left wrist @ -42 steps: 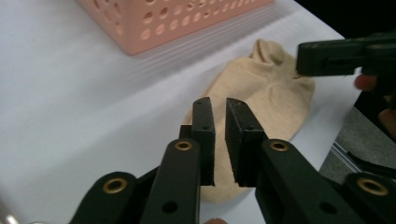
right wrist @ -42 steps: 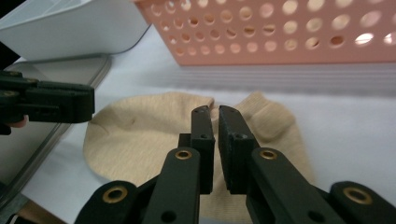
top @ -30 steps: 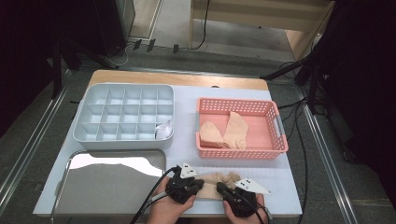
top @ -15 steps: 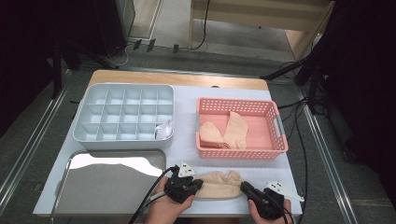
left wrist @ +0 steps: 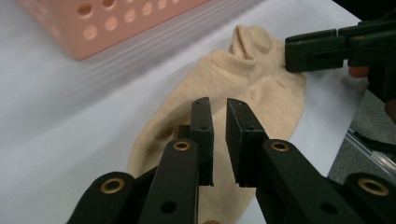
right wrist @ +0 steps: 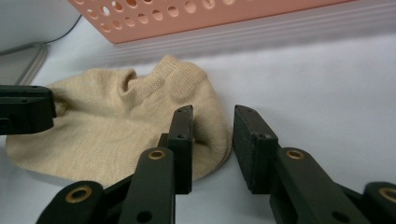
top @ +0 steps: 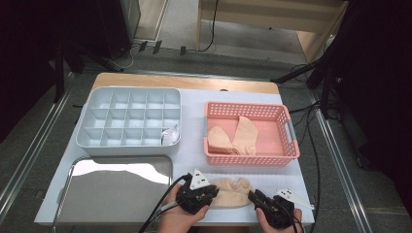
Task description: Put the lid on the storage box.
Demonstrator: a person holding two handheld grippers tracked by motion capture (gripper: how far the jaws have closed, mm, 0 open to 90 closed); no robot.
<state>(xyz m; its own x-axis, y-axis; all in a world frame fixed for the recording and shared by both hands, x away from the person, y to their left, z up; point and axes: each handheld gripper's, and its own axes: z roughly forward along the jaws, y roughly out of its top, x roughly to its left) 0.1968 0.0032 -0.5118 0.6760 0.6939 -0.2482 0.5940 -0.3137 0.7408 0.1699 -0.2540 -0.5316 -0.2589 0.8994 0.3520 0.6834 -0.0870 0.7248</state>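
Laboratory data-collection bench: white-topped table [top: 194, 145] on a wooden board, ringed by aluminium frame rails [top: 29, 160], loose cables [top: 311, 145] and dark surrounding stands. Laid out as sorting props: compartment tray [top: 128, 119], pink basket [top: 250, 133], steel tray [top: 116, 187].

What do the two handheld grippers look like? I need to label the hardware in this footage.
Both the left gripper and the right gripper are black, each with two flat rectangular jaws on arms pinned with brass-coloured rivets. Each carries a pale grey three-cornered plate on top. Black cables trail back from the left one. No sleeves are visible.
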